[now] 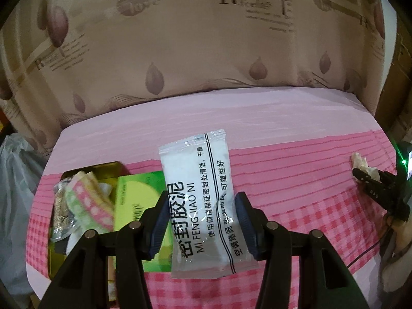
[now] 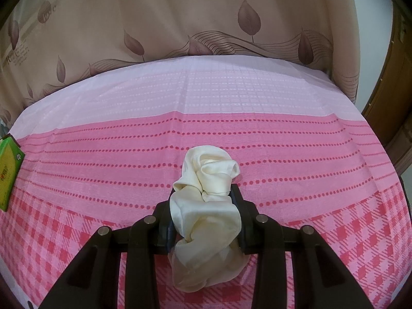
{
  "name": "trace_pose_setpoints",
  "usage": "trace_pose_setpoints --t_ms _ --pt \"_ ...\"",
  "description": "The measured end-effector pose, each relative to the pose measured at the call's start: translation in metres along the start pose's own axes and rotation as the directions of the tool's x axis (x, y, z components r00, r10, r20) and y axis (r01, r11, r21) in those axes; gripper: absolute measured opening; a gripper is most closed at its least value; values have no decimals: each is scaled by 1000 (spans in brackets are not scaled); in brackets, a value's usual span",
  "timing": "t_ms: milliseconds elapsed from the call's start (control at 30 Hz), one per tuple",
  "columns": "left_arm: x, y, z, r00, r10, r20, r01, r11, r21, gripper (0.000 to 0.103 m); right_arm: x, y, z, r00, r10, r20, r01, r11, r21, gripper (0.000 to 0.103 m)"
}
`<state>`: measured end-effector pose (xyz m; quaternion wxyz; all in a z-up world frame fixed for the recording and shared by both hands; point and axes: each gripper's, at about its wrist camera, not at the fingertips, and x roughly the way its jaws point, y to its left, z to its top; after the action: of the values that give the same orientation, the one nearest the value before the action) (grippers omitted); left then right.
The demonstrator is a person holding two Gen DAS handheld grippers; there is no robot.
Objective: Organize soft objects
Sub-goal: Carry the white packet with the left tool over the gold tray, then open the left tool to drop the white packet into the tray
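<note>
One white sealed packet (image 1: 199,203) is up off the bench, clamped across its middle by the left hand-held gripper (image 1: 202,221), long axis running away from the camera and leaning a touch left. One cream cloth (image 2: 206,203), bunched and twisted, sits squeezed in the right hand-held gripper (image 2: 204,213), trailing toward the camera. At the left, one dark tray (image 1: 77,172) holds several soft items, a green box (image 1: 134,198) beside it. Pink checked tablecloth (image 2: 257,141) covers the bench; a beige leaf-print curtain (image 2: 180,25) hangs behind.
</note>
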<state>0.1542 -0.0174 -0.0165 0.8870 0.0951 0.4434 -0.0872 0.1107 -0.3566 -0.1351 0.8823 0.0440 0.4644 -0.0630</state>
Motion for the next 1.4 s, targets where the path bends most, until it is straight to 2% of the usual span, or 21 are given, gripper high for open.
trace_pose_setpoints --t_ms 467,1033,1400 --pt "-11 68 -11 997 76 -3 -76 996 -47 52 0 0 0 1000 -1 0 1 1000 1 34" --pt "3 148 -33 985 153 -75 -162 977 -138 51 0 0 -1 1000 -3 2 3 1000 -1 34" --pt "19 185 -47 976 181 -123 -201 964 -176 52 -1 0 -1 1000 -7 2 7 1000 -6 34"
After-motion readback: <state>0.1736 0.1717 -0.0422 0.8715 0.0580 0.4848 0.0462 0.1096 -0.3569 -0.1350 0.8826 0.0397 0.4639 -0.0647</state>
